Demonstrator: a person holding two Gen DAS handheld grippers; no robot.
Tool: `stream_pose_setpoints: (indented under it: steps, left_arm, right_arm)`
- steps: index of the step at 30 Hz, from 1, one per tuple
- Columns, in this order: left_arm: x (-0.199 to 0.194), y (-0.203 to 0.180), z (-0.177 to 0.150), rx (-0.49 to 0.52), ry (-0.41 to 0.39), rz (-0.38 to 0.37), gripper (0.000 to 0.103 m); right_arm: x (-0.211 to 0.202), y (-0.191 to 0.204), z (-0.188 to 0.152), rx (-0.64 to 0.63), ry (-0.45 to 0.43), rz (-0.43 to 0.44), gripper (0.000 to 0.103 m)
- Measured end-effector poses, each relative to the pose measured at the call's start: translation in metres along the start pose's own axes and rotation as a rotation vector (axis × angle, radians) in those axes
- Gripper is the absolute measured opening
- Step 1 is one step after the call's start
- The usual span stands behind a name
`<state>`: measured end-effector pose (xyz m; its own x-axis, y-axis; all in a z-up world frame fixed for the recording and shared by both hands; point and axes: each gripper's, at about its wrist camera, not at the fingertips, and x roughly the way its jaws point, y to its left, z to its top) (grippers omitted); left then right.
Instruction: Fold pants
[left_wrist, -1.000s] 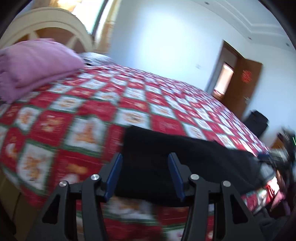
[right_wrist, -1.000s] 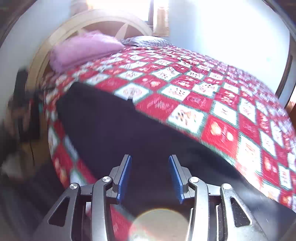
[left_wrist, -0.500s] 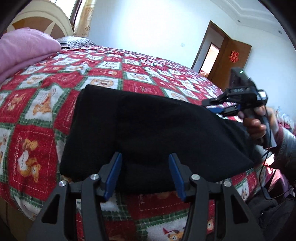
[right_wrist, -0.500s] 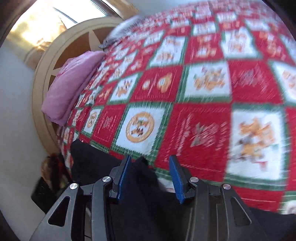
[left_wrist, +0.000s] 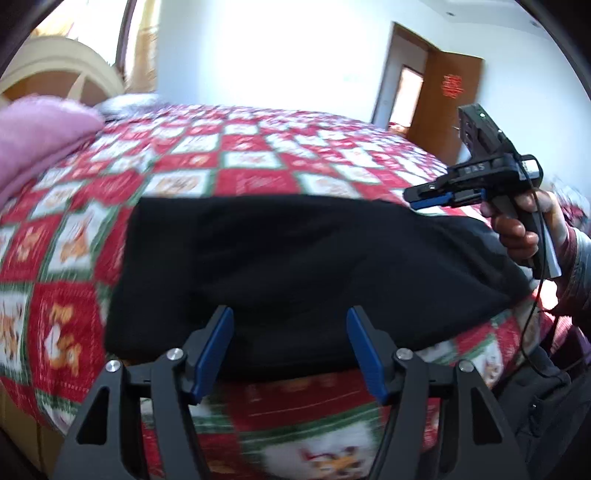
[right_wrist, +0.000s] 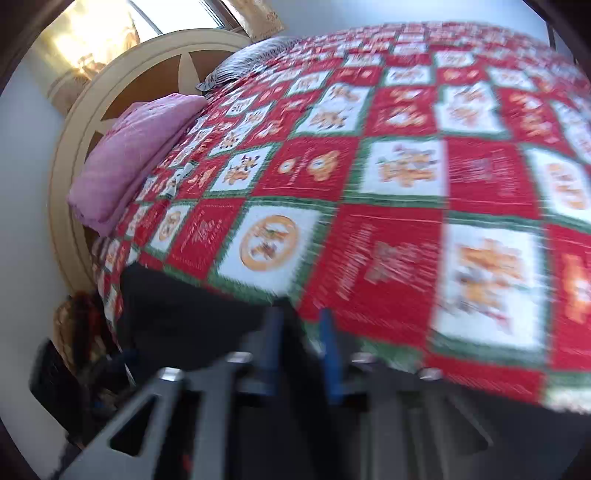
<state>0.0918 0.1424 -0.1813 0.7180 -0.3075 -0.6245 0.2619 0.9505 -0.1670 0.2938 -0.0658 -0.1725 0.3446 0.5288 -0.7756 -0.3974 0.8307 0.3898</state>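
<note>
Black pants (left_wrist: 295, 266) lie flat across the near edge of the bed, their far edge straight. My left gripper (left_wrist: 290, 325) is open and empty, hovering just over the pants' near edge. My right gripper (right_wrist: 299, 332) sits at the pants' far edge (right_wrist: 192, 317); its blue fingers stand narrowly apart with dark cloth between them, blurred by motion. The right gripper also shows in the left wrist view (left_wrist: 436, 197), held by a hand at the pants' right end.
A red, white and green patchwork quilt (left_wrist: 258, 155) covers the bed. A pink folded blanket (right_wrist: 129, 162) lies by the cream headboard (right_wrist: 110, 92). A brown door (left_wrist: 450, 99) stands open at the back right. Dark bags (right_wrist: 66, 369) sit on the floor.
The right gripper's fingers have closed in from wide open to a narrow gap at the pants' far edge. The left gripper has drawn back slightly and stays open.
</note>
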Motion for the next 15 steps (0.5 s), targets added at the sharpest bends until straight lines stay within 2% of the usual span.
stream_pose_setpoints:
  steps: [2,4,8,11,15]
  left_arm:
    - [-0.002,-0.023,0.007,0.062,-0.006,-0.028,0.066]
    - [-0.001,-0.048,0.011,0.131,-0.002,-0.066,0.066]
    - [0.01,-0.103,0.02,0.267,0.016,-0.157,0.066]
    - [0.024,-0.142,0.029,0.334,0.031,-0.253,0.066]
    - [0.046,-0.192,0.036,0.441,0.055,-0.334,0.066]
  right_arm:
    - [-0.033,-0.019,-0.012,0.026,-0.033,-0.01,0.039]
    - [-0.08,-0.052,-0.035,0.076,-0.075,-0.056,0.039]
    - [-0.163,-0.117,-0.08,0.237,-0.169,-0.198,0.039]
    - [-0.223,-0.16,-0.117,0.39,-0.243,-0.306,0.039]
    - [-0.275,-0.191,-0.156,0.499,-0.324,-0.348,0.039]
